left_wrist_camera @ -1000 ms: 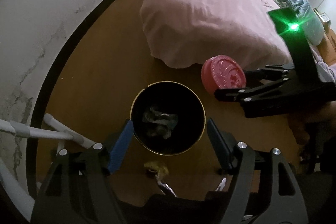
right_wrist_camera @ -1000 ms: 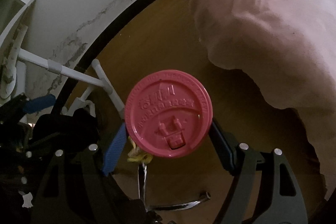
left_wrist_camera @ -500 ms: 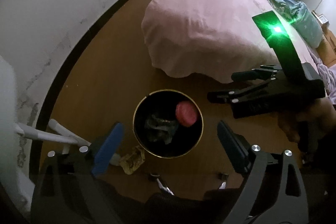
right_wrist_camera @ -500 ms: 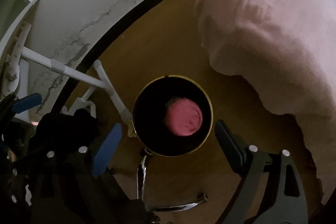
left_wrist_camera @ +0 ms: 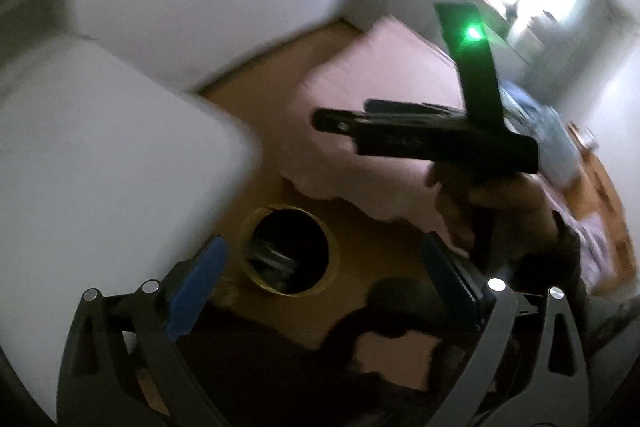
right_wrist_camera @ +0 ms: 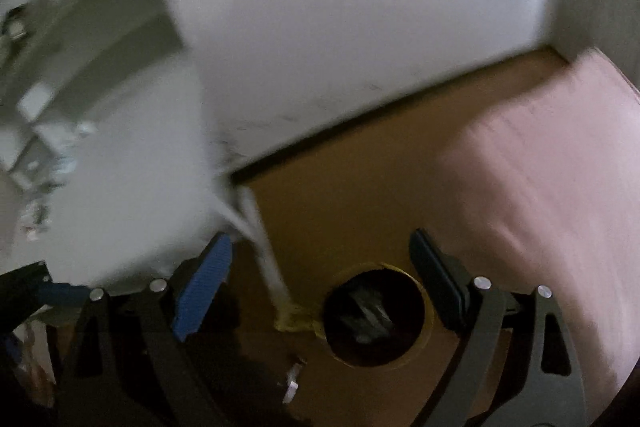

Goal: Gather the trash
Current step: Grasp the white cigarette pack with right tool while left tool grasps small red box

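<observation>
A black bin with a gold rim point(left_wrist_camera: 334, 259) stands on the wooden floor, small and well below both grippers. Crumpled grey wrapping point(left_wrist_camera: 272, 259) lies inside it. My left gripper point(left_wrist_camera: 324, 243) hovers high over the bin, its jaws opening with nothing between them. My right gripper point(left_wrist_camera: 344, 113) shows from the side, held by a hand point(left_wrist_camera: 492, 203) in front of the pink bed. In the right wrist view the right gripper point(right_wrist_camera: 320, 241) is open and holds nothing, with the bin's rim point(right_wrist_camera: 428, 307) low and right of centre. A yellowish scrap point(right_wrist_camera: 294, 319) lies against the bin. Both views are blurred.
A pink bed cover point(right_wrist_camera: 560, 187) fills the right side. A white surface point(left_wrist_camera: 100, 187) on white tube legs point(right_wrist_camera: 260, 247) is close on the left. The white wall with a dark skirting point(right_wrist_camera: 360, 123) runs behind. A small white piece point(right_wrist_camera: 292, 383) lies on the floor.
The right gripper opened and dropped the pink lid into the bin. Both grippers then rose and drew away from the bin with wider jaws. The lid no longer shows.
</observation>
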### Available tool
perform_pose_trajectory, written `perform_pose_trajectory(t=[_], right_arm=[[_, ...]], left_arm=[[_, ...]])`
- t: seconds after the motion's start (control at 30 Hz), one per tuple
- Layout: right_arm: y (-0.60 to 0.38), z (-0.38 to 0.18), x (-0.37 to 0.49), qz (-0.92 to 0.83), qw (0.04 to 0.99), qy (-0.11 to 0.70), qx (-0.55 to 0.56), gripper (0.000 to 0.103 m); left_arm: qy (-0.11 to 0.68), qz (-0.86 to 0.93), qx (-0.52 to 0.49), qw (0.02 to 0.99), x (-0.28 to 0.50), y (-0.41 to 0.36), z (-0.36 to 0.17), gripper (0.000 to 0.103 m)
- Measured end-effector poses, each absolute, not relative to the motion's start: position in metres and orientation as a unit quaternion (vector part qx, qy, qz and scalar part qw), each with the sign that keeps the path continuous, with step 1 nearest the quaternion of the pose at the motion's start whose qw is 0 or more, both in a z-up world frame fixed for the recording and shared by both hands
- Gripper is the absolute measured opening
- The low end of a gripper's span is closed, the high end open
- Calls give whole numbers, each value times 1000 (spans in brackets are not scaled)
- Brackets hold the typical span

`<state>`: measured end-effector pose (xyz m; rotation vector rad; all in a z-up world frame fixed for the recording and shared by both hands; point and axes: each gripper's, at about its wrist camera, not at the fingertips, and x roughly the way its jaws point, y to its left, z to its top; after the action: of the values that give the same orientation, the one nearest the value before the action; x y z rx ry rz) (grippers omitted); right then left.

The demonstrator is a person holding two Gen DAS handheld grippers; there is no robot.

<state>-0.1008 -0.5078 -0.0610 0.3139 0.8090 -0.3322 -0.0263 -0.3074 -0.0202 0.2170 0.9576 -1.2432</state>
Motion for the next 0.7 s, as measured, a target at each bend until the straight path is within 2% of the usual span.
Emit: perform_pose_trajectory(t=[0.23,0.43,0.5,0.57,0.7], right_arm=[[-351,-50,32,-1,910,405,91,86],[-206,-61,125,107,893,437,25,80],[-172,-68,148,116,886,448,0,79],[-153,-81,163,120,876,468,-6,73],[-139,-98,185,104,865,490,-18,66]], left_arm=[[416,-301,57,856,65,-117,-19,94],[416,-122,28,901,106,36,-31,94],[418,-88,18,904,112,68,-33,94],[418,-69,11,906,119,92,-36,94],[425,-70,8,903,135,106,-43,94]])
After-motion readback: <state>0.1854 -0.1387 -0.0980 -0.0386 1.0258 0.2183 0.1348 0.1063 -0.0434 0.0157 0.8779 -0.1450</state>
